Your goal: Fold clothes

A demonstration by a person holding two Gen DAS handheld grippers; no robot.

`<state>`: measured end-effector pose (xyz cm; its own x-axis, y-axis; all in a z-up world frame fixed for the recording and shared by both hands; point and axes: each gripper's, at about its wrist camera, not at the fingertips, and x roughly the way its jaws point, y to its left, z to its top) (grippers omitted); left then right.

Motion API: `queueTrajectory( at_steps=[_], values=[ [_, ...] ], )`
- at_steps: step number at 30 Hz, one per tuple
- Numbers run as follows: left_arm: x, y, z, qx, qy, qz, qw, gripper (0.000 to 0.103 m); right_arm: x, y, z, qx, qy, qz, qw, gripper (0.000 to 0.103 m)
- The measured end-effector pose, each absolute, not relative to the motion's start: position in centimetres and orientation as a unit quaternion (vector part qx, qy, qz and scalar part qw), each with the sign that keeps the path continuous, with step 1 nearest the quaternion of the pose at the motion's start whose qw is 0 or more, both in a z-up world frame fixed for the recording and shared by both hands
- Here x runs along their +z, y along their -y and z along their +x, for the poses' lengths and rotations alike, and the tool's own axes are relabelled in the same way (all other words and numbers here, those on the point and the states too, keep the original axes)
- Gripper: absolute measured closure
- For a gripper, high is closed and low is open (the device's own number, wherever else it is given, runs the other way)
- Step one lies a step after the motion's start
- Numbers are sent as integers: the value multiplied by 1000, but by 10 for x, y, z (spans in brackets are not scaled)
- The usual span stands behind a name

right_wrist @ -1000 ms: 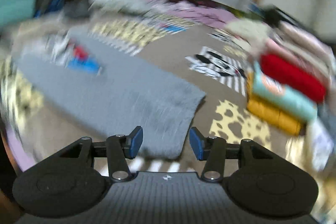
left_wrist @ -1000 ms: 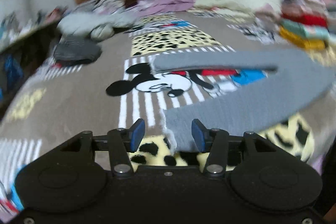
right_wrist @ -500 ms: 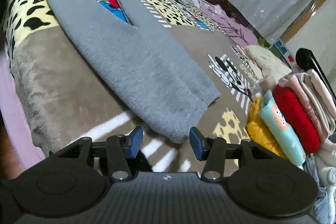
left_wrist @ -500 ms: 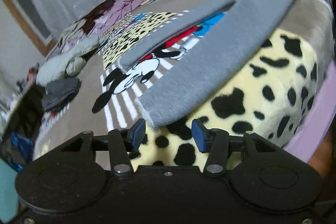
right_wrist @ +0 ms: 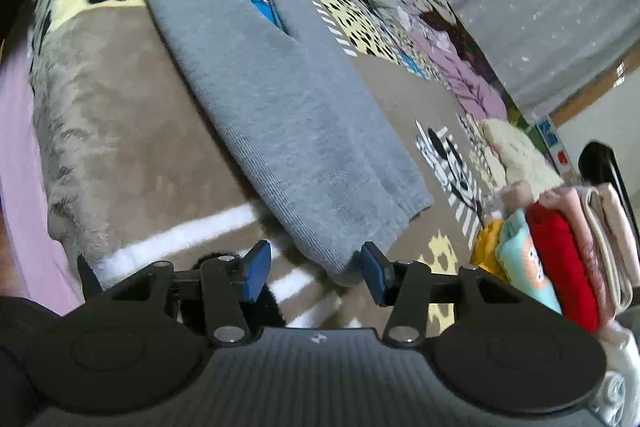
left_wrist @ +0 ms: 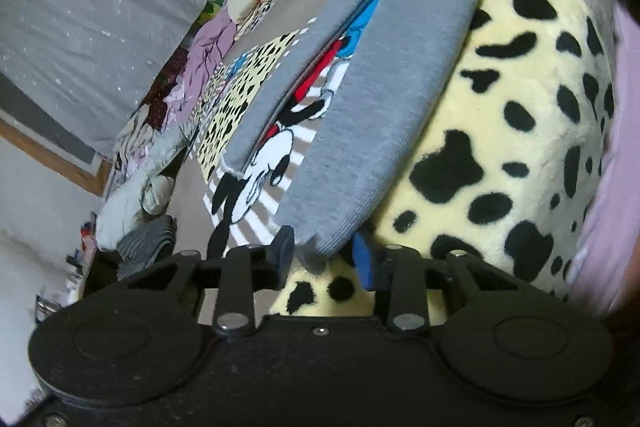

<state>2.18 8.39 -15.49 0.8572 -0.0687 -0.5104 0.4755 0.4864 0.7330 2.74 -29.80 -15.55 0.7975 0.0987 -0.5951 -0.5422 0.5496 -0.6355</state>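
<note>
Grey knit trousers lie flat on a cartoon-print blanket on the bed. In the left wrist view the ribbed hem of the nearer leg lies between the jaws of my left gripper, which are closing without pinching the cloth. In the right wrist view the waist end of the trousers reaches toward me. Its near corner sits between the open jaws of my right gripper, close to the right pad. Both grippers are rolled to one side and hang low over the blanket.
A stack of folded clothes in yellow, teal, red and pink stands on edge to the right of the waist end. Loose garments are heaped along the bed's far side under a grey curtain. A lilac sheet marks the bed's near edge.
Both grippers sank toward the bed and rolled sideways. The left jaws have narrowed around the leg hem. The right jaws kept their width as the waist corner came between them.
</note>
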Motion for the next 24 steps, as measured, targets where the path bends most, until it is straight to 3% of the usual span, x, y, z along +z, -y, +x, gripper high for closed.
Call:
queueTrajectory(
  at_steps=[5, 6, 10, 13, 24],
  values=[
    [-144, -89, 30, -158, -220, 426, 863, 90, -157, 301, 32, 196, -248, -433, 844, 57],
    [-140, -90, 32, -158, -221, 410, 871, 92, -156, 302, 35, 195, -251, -427, 847, 71],
    [-111, -100, 45, -156, -220, 312, 911, 96, -139, 313, 47, 197, -262, -373, 868, 87],
    [-89, -107, 61, -149, -216, 248, 933, 96, -121, 321, 52, 196, -254, -331, 887, 93],
    [-48, -99, 159, -119, -245, 129, 953, 98, -79, 350, 114, 170, -262, -200, 929, 93]
  ],
)
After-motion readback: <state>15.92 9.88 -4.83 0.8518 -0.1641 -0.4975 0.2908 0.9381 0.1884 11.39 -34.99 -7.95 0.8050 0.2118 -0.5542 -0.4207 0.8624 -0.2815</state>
